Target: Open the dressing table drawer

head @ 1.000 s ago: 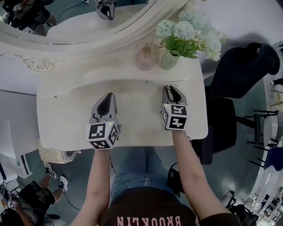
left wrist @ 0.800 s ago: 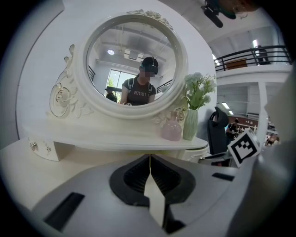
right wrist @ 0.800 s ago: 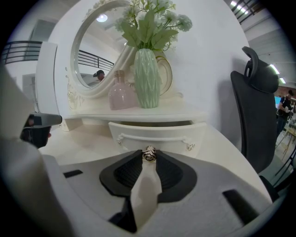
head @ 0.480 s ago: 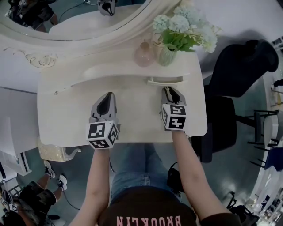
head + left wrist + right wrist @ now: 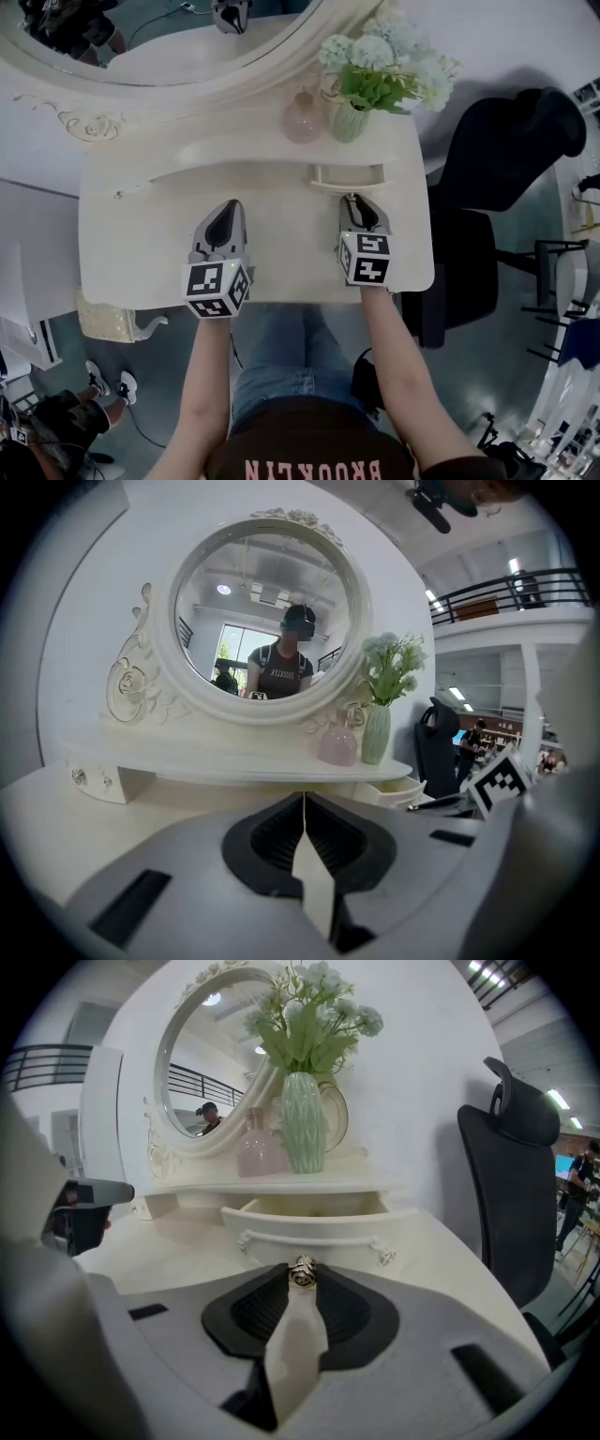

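From the head view, the dressing table [image 5: 141,225] has its small right-hand drawer [image 5: 349,174] standing partly out from under the shelf, below the vase of flowers [image 5: 349,122]. The right gripper [image 5: 353,200] points at the drawer front. The left gripper [image 5: 228,206] hovers over the bare tabletop, well apart from it.

In the left gripper view, the jaws are pressed together with nothing between them, facing the oval mirror [image 5: 258,621].

In the right gripper view, the jaws pinch the small rose-shaped metal knob [image 5: 302,1274] at the middle of the drawer front, with the drawer's hollow showing behind. The drawer looks light and rigid and should slide easily. The knob is the only handhold, and it looks small and smooth, so a straight, level pull seems safest against slipping.
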### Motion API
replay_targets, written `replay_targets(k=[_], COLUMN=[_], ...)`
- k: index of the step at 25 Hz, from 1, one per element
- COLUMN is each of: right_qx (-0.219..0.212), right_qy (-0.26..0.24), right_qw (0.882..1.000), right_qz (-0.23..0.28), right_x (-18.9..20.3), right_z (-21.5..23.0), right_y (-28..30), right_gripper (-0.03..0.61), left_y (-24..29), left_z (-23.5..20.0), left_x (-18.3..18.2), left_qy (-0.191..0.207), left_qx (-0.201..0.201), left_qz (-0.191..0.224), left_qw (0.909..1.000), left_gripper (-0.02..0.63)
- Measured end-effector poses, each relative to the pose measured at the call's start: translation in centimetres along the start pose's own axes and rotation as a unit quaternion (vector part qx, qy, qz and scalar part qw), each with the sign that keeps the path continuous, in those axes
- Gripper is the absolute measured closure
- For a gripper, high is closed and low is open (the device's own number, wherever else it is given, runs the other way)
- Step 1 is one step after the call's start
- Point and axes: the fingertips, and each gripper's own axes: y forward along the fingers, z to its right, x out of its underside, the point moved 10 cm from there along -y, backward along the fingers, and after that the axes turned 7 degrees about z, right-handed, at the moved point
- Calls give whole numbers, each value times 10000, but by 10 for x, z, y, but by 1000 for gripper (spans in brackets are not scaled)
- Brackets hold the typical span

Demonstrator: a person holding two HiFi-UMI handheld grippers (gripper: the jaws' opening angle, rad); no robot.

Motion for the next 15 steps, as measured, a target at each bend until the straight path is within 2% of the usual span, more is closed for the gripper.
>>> replay_targets(k=[15], right_qx=[-65], right_qy=[-70], right_qw=[9999], right_qz=[33], right_x=[10], right_z=[-4], right_y=[-19], right_gripper=[499], left_y=[-4], left_z=[5], left_x=[-3], left_qy=[20], left_qx=[-28], left_qz=[36], left_qw=[10000], left_gripper=[607])
